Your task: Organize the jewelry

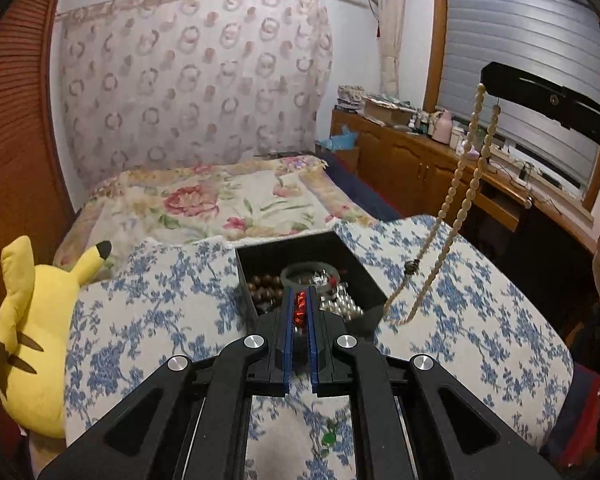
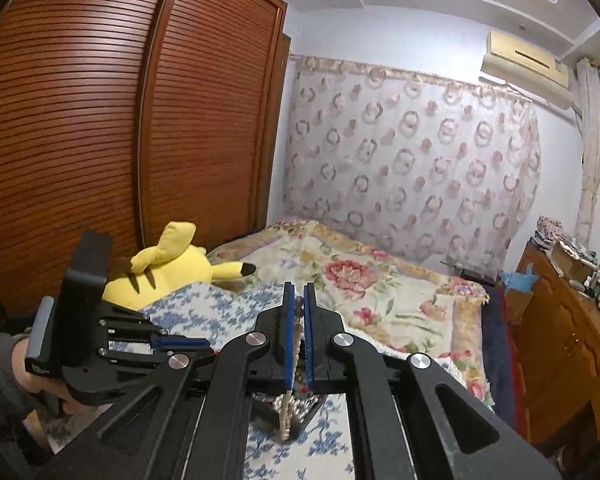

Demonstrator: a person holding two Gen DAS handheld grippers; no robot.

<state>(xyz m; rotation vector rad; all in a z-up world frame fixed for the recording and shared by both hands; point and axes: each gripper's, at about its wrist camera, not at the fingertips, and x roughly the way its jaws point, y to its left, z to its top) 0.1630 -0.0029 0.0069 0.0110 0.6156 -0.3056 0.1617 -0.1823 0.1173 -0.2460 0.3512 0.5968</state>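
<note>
**Left wrist view: both grippers clenched on jewelry above the box**

Under me lies the blue-flowered quilt [image 1: 480,300], with the black jewelry box [image 1: 364,276] on it, far of my left gripper [image 1: 300,300]. That gripper pinches a red bead piece [image 1: 299,306] over the box. My right gripper [image 2: 299,304] grasps the cream bead necklace [image 1: 466,196], its loop dangling beside the box's right corner.

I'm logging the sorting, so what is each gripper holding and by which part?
Right gripper: cream beaded necklace, pinched at its loop's top. Left gripper: red faceted bead string, near its upper end.
</note>
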